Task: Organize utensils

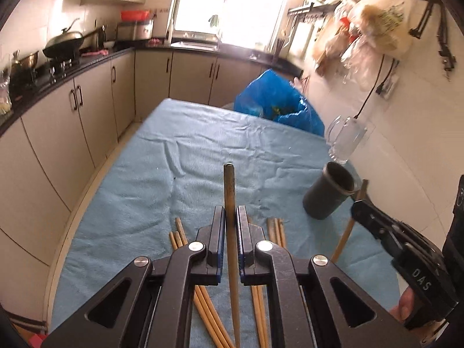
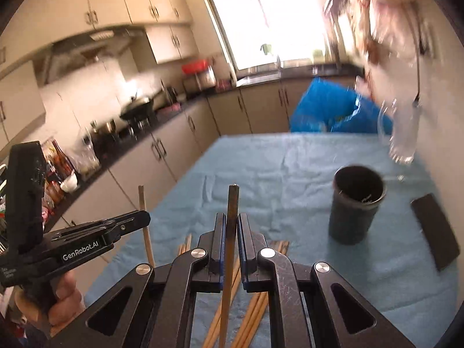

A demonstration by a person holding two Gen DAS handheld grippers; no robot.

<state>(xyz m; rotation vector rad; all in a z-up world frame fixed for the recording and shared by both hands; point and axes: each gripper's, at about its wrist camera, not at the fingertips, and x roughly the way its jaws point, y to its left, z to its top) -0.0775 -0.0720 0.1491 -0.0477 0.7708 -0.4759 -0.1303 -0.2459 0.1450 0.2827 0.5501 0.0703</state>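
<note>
My left gripper [image 1: 231,213] is shut on one wooden chopstick [image 1: 229,185] that points up and away above the blue cloth. My right gripper [image 2: 231,221] is shut on another chopstick [image 2: 233,203] in the same way. Each gripper shows in the other's view: the right gripper [image 1: 358,203] at the right with its chopstick [image 1: 348,232], the left gripper [image 2: 145,217] at the left with its chopstick [image 2: 144,217]. Several loose chopsticks [image 1: 203,304] lie on the cloth under both grippers. A dark cylindrical holder [image 1: 329,192] [image 2: 355,206] stands upright to the right, open end up.
A clear glass mug [image 1: 345,139] stands behind the holder near the wall. A blue plastic bag [image 1: 278,101] sits at the table's far end. A black flat phone-like object [image 2: 435,229] lies right of the holder. Kitchen cabinets and a counter run along the left.
</note>
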